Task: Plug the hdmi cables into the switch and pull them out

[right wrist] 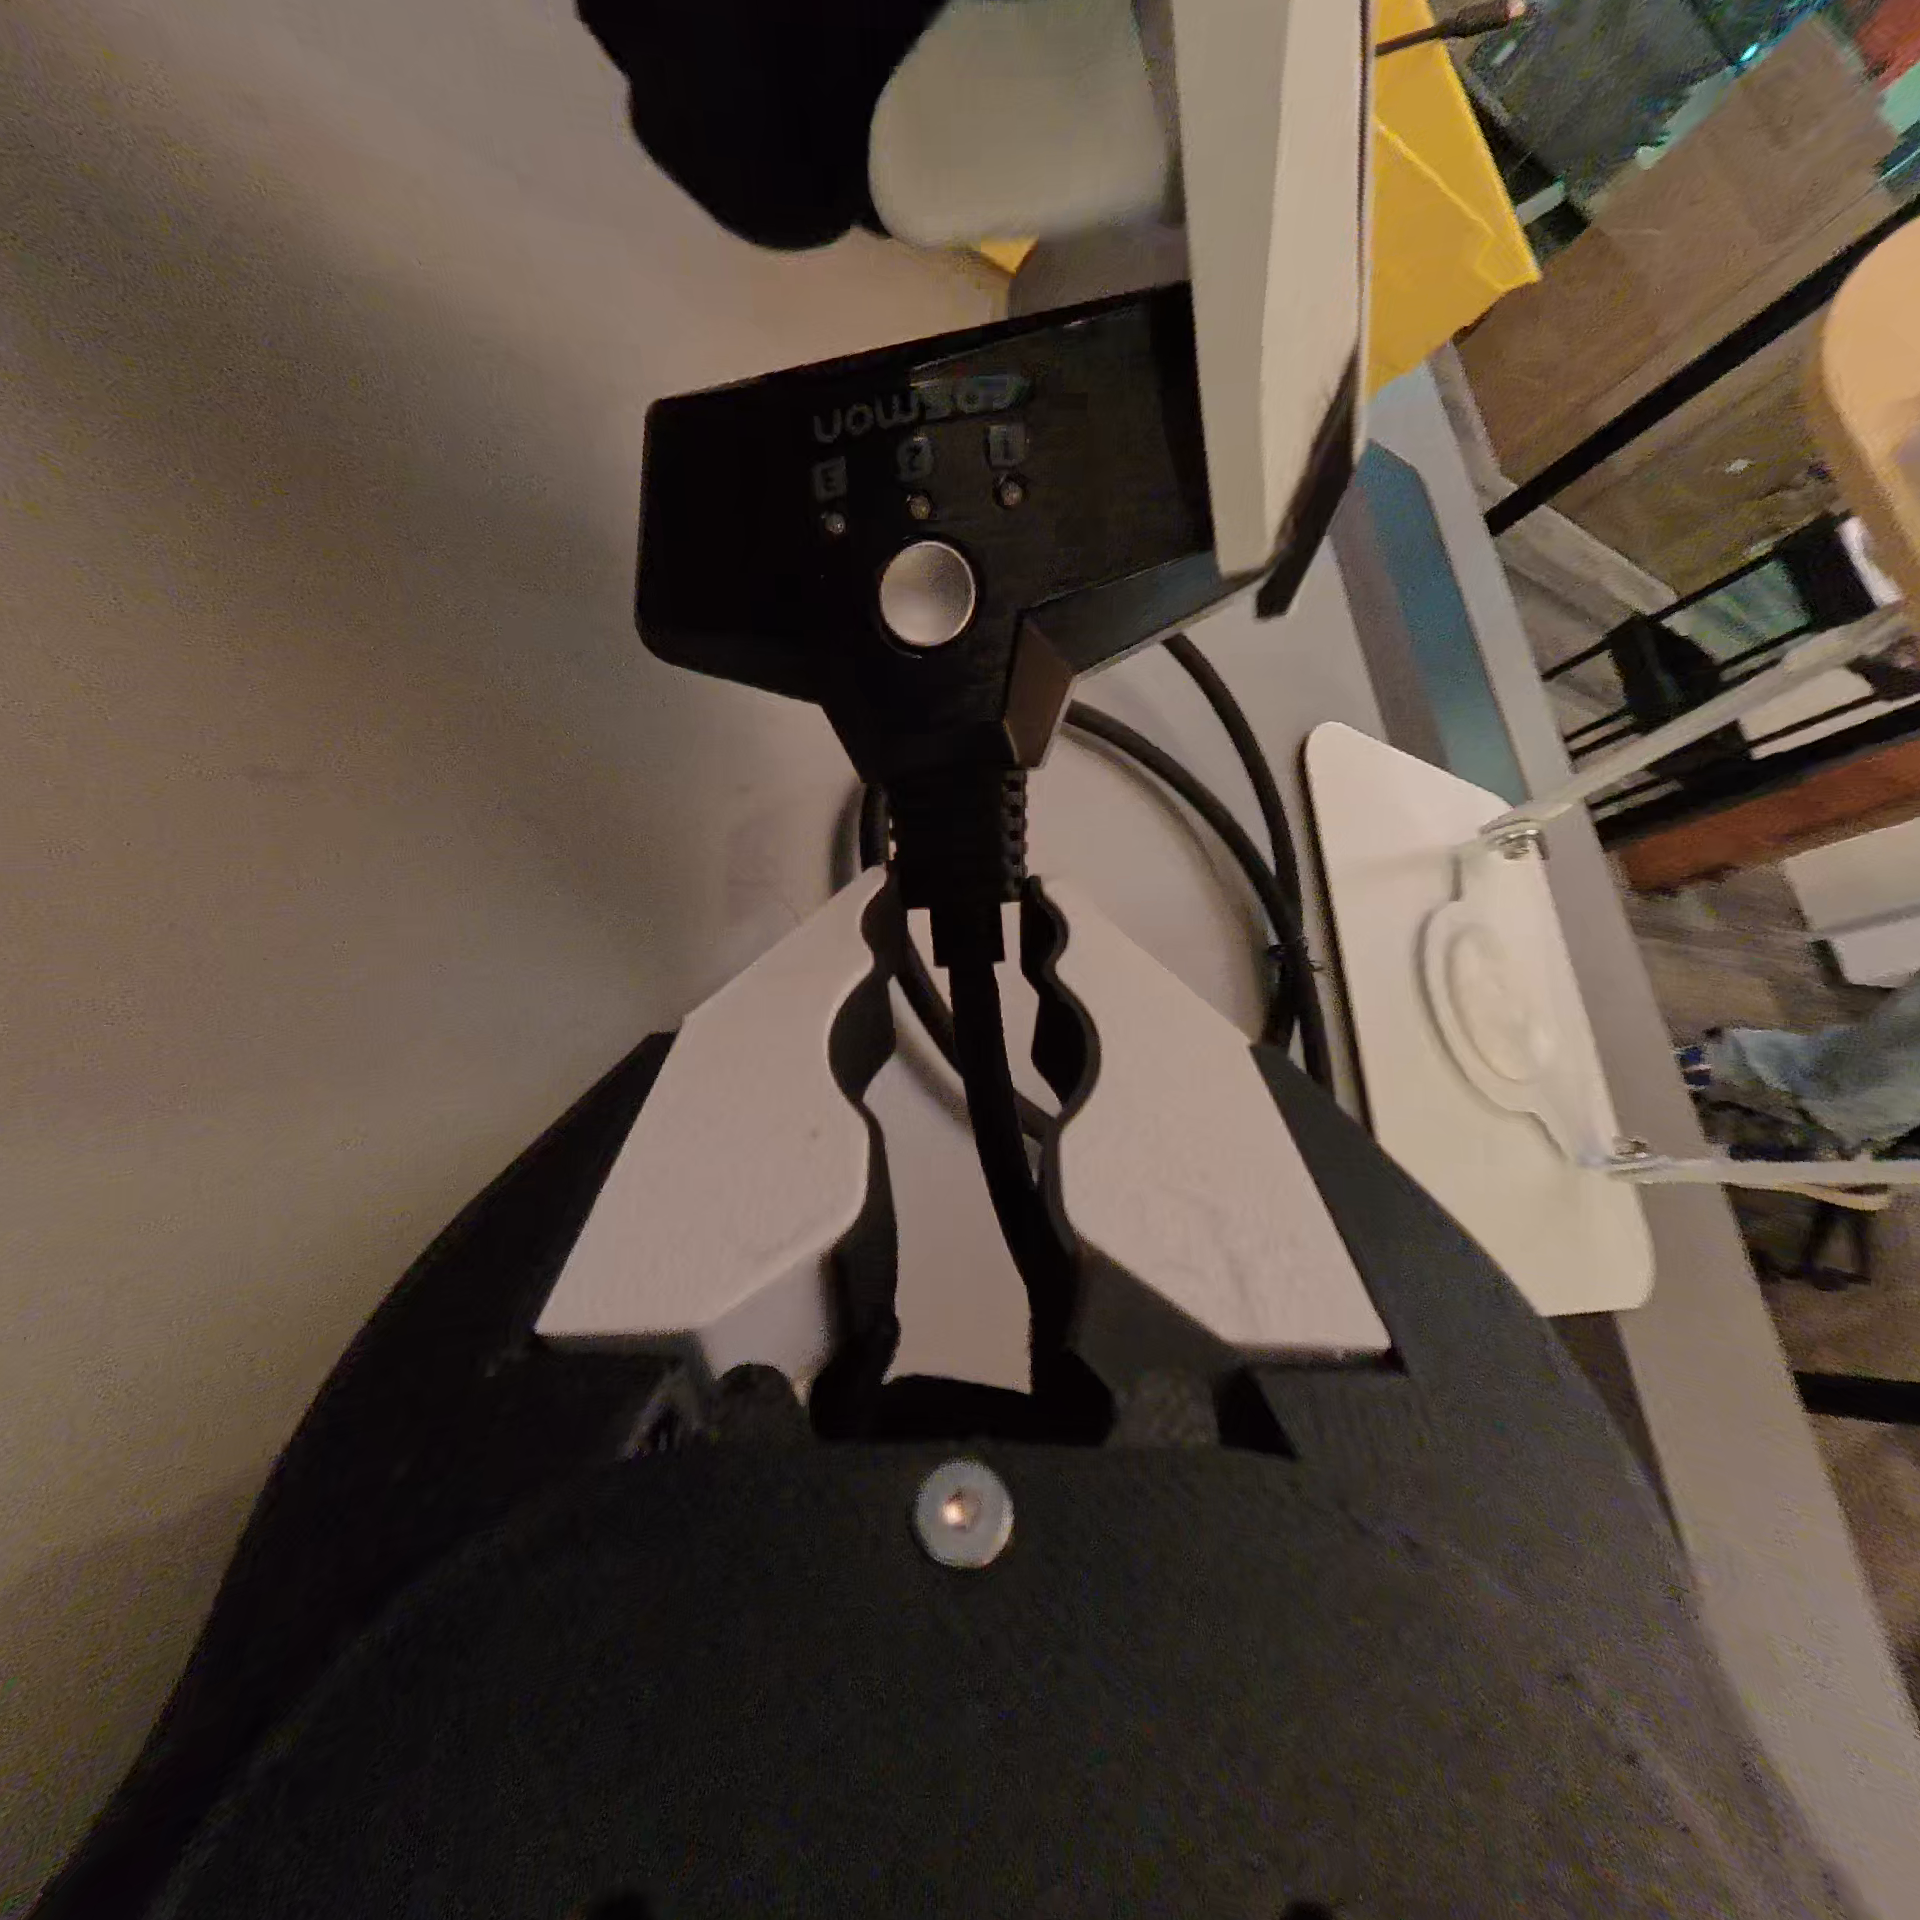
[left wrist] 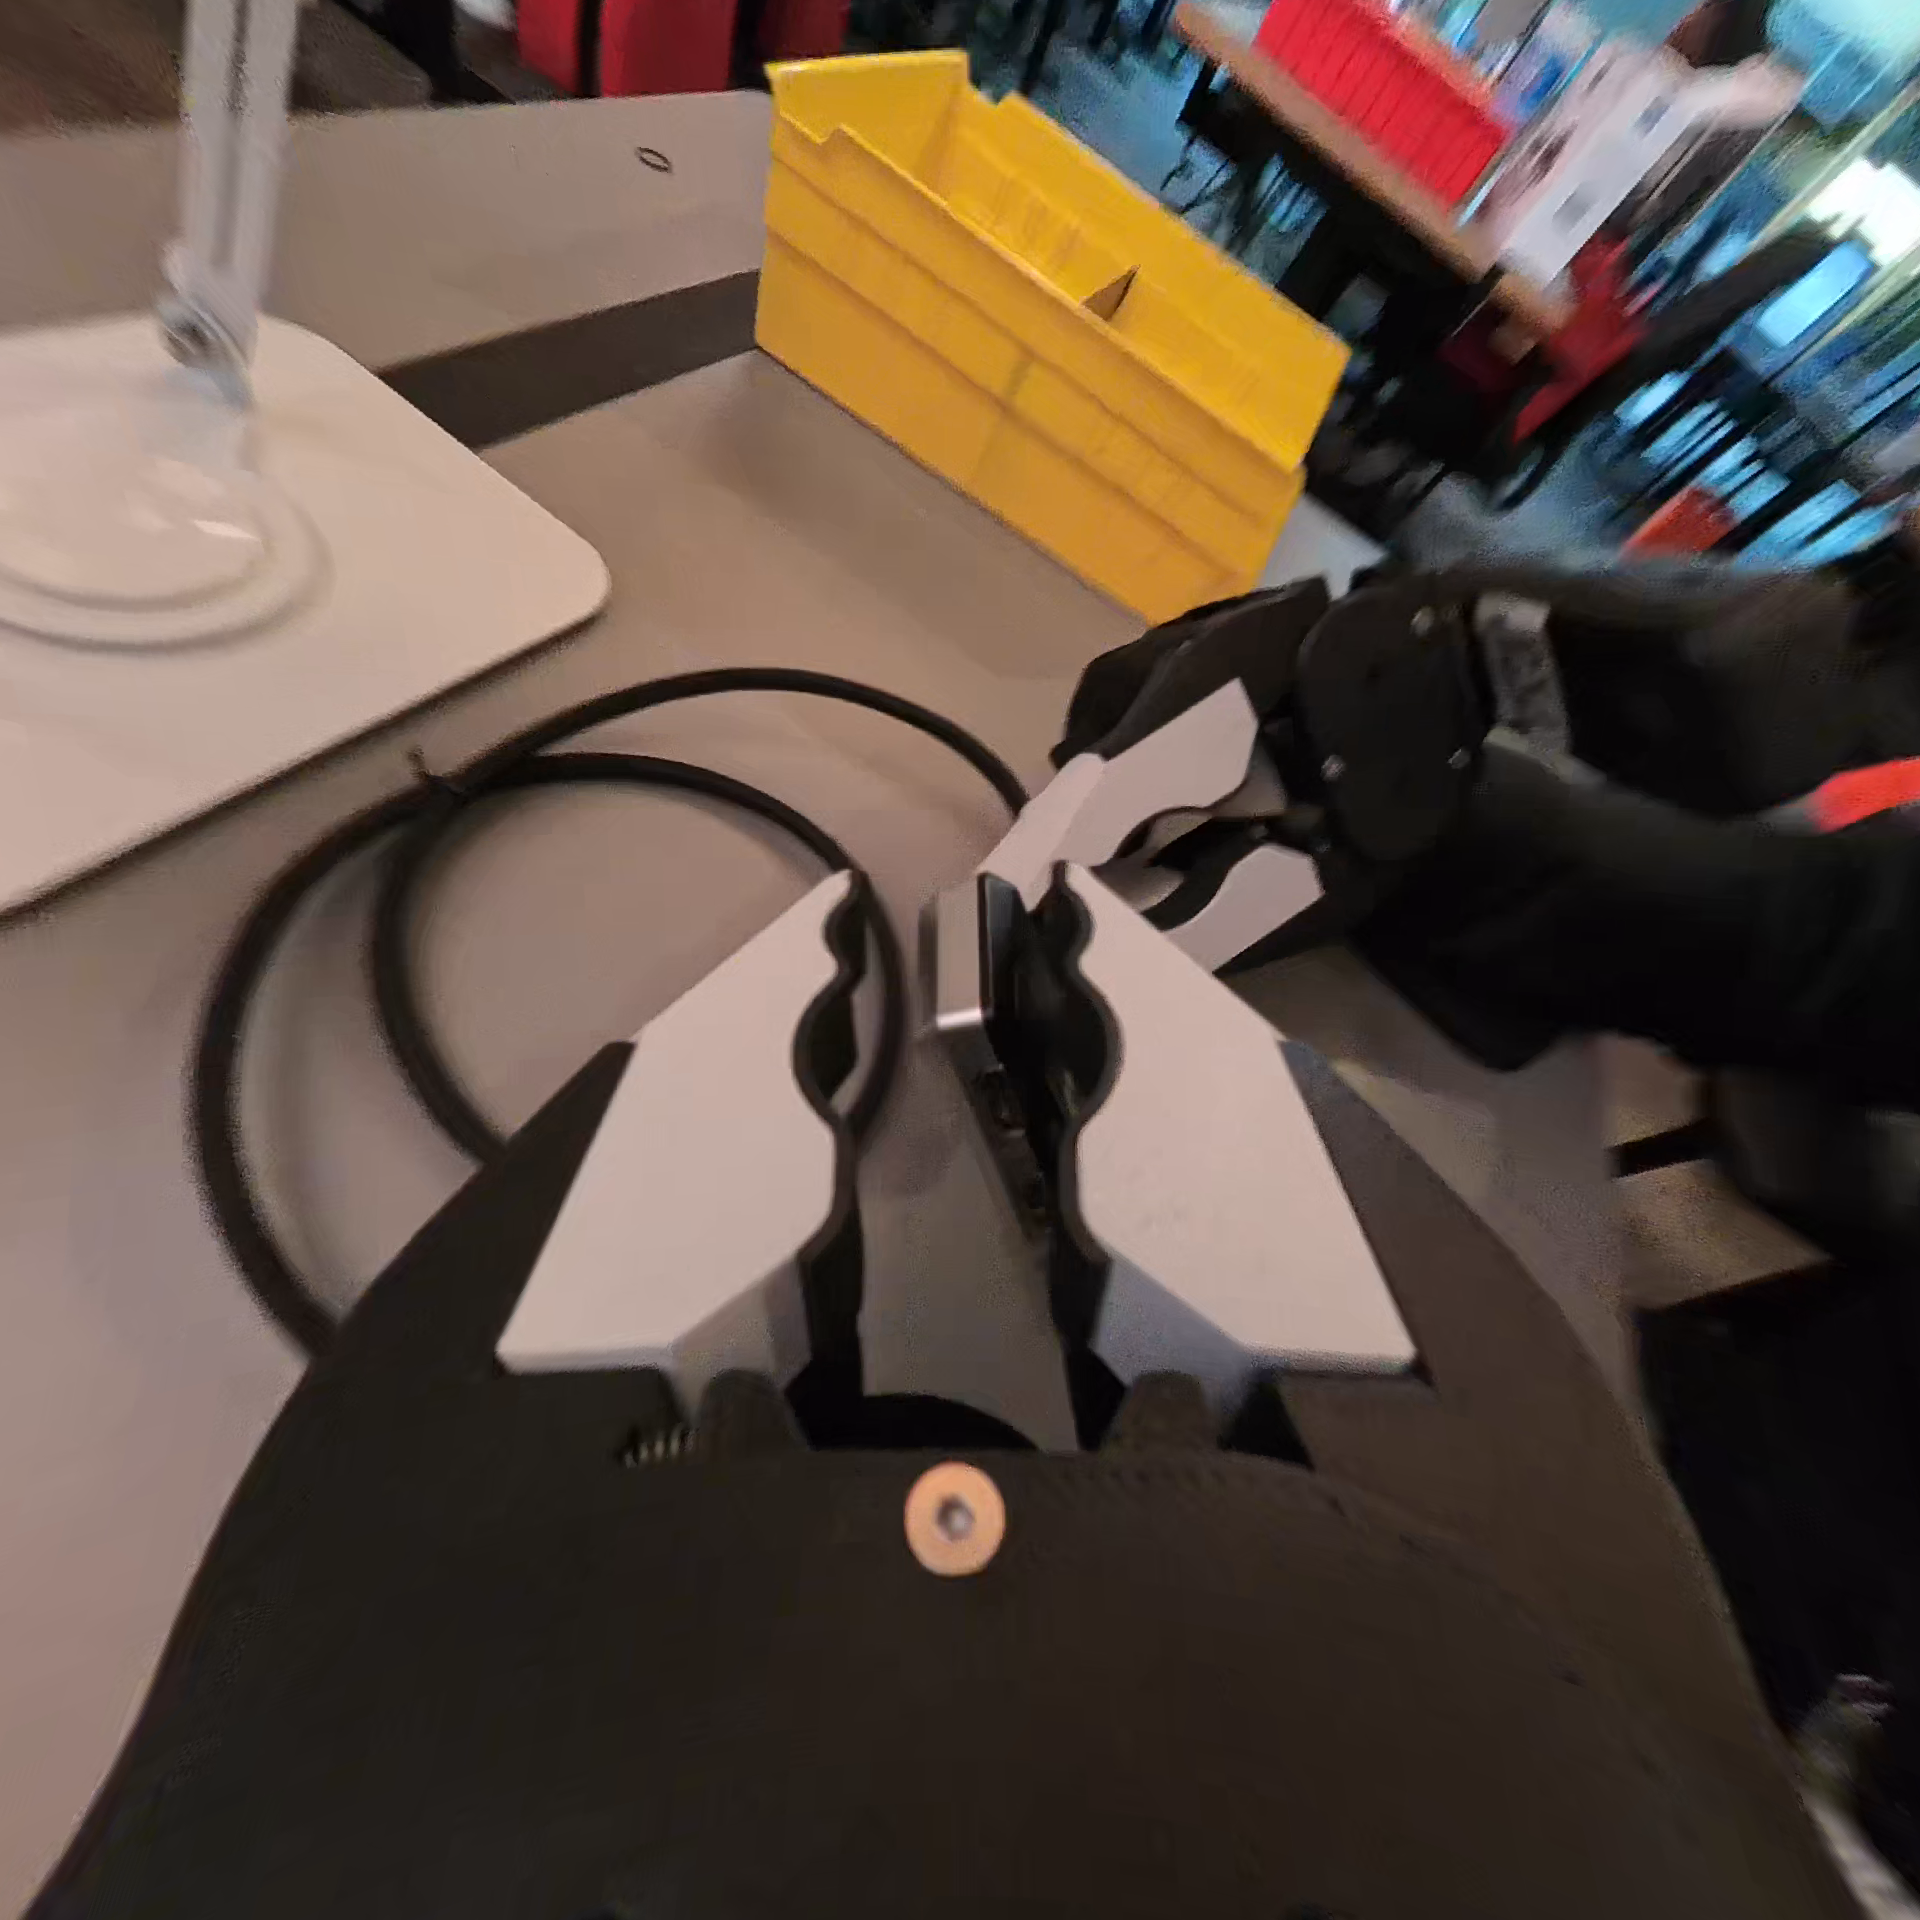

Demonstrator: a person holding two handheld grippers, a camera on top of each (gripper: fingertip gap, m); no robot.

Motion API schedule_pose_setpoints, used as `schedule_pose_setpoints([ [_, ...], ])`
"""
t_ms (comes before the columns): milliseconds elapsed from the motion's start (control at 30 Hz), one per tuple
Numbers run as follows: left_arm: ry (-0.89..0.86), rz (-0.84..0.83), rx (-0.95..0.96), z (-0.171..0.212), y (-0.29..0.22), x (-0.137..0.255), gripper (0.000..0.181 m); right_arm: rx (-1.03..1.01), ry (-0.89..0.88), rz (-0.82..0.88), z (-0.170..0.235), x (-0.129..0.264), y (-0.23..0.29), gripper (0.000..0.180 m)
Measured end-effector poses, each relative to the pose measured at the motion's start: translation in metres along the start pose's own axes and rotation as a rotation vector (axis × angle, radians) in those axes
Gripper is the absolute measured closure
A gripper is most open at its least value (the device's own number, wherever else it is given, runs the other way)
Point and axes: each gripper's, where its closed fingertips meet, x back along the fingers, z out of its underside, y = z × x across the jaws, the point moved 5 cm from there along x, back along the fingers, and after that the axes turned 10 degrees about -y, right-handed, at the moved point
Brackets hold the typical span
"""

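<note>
On the grey table [left wrist: 727, 540], the left gripper [left wrist: 961, 914] has its jaws partly spread, the switch [left wrist: 971, 966] edge-on against the right one. The right gripper [right wrist: 961, 904] pinches the switch's [right wrist: 935, 499] cable [right wrist: 992, 1039] at the strain relief. Only the left view shows the yellow bin [left wrist: 1039, 312]; only the right view the switch's button [right wrist: 927, 597].

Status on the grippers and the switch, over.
Left gripper open, switch inside its jaws. Right gripper straddles the switch's lead, grip unclear. Black cable coiled on table beyond.
</note>
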Motion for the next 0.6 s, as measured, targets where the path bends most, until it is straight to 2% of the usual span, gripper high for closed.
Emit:
schedule_pose_setpoints([
  [167,0.025,-0.038,-0.286,-0.01,-0.014,0.016,0.099,-0.116,-0.05,-0.074,0.004,0.003,0.001,0.16],
  [367,0.141,-0.003,-0.583,0.011,-0.037,0.022,0.047,-0.239,-0.176,-0.171,-0.001,0.011,0.003,0.16],
  [500,0.24,-0.025,-0.727,0.034,-0.04,0.013,0.034,-0.262,-0.194,-0.226,-0.001,0.012,0.007,0.16],
  [600,0.284,-0.032,-0.788,0.044,-0.039,0.006,0.034,-0.252,-0.185,-0.265,-0.002,0.011,0.014,0.16],
])
